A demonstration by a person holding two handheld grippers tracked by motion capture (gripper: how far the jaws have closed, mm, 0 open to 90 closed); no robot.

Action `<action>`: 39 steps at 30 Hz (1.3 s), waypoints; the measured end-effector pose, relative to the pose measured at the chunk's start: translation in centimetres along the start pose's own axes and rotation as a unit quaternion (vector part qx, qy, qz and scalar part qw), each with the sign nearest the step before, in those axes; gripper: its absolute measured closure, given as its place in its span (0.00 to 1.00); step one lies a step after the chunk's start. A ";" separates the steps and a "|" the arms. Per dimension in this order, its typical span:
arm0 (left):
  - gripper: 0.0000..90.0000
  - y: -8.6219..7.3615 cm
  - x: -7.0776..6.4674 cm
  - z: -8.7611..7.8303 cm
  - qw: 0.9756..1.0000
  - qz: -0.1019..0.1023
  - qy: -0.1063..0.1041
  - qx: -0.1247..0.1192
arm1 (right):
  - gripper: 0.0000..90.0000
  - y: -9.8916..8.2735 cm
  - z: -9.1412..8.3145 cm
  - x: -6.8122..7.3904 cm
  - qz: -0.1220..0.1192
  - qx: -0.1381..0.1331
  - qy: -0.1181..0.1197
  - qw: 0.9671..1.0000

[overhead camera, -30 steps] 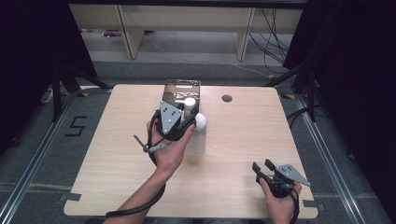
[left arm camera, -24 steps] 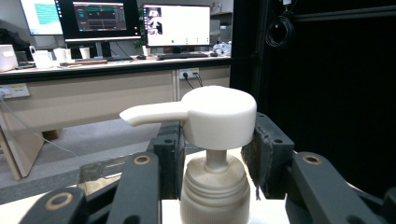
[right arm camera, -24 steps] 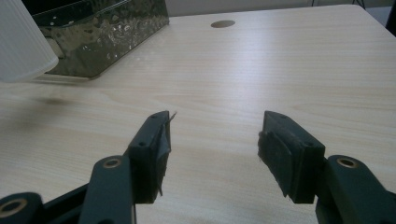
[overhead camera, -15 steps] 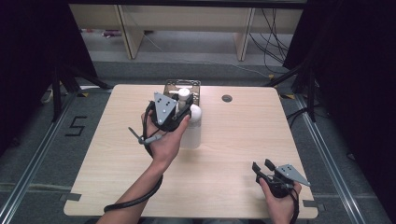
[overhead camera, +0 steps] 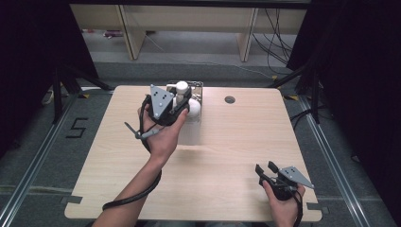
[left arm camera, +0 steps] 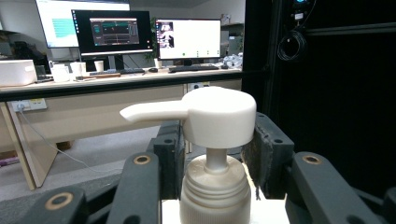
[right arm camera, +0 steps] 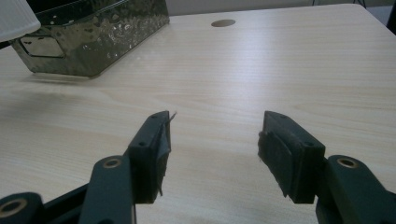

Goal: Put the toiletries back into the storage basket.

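A white pump bottle (overhead camera: 192, 109) hangs above the table in my left gripper (overhead camera: 181, 101), which is shut on it. In the left gripper view the black pads (left arm camera: 265, 154) press on both sides of the bottle's neck (left arm camera: 214, 192), below the pump head (left arm camera: 219, 114), whose spout points left. The bottle hangs upright at the near end of a shiny metal tin (overhead camera: 197, 90), and its base (right arm camera: 14, 17) shows in the right gripper view. My right gripper (overhead camera: 265, 169) rests low at the table's front right, open, with nothing between its fingers (right arm camera: 215, 140).
The metal tin (right arm camera: 93, 32) stands at the table's far middle. A small round hole (overhead camera: 230, 100) lies in the tabletop to its right. Bare wood (overhead camera: 227, 156) stretches between the two hands. Shelving and cables sit beyond the far edge.
My left hand has risen and moved away from the person and slightly left, carrying the pump bottle over the tin's near end. The right gripper has stayed put.
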State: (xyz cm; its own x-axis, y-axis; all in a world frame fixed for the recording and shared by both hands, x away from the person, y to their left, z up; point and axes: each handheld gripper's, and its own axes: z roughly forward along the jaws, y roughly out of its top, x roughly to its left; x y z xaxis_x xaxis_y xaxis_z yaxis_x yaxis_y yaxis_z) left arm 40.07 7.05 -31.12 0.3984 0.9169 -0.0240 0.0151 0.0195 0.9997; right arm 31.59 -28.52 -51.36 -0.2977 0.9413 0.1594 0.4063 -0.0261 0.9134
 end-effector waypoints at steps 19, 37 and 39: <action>0.66 0.9 1.6 1.1 1.000 0.006 0.008 -0.007 | 0.48 0.0 0.0 0.0 -0.003 -0.001 0.003 1.000; 0.66 1.9 2.7 2.5 1.000 0.011 0.017 -0.015 | 0.48 0.0 0.0 -0.1 -0.011 -0.006 -0.002 1.000; 0.66 1.9 2.8 2.7 1.000 0.012 0.017 -0.017 | 0.48 0.0 0.0 -0.1 -0.011 -0.003 0.000 1.000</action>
State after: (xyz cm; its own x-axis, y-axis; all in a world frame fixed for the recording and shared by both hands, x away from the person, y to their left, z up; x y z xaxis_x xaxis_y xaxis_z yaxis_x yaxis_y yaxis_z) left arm 43.67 8.58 -29.29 0.3674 0.9301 0.0004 -0.0253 0.0096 0.9996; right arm 31.58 -28.58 -51.40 -0.3057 0.9420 0.1388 0.3939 -0.0076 0.9191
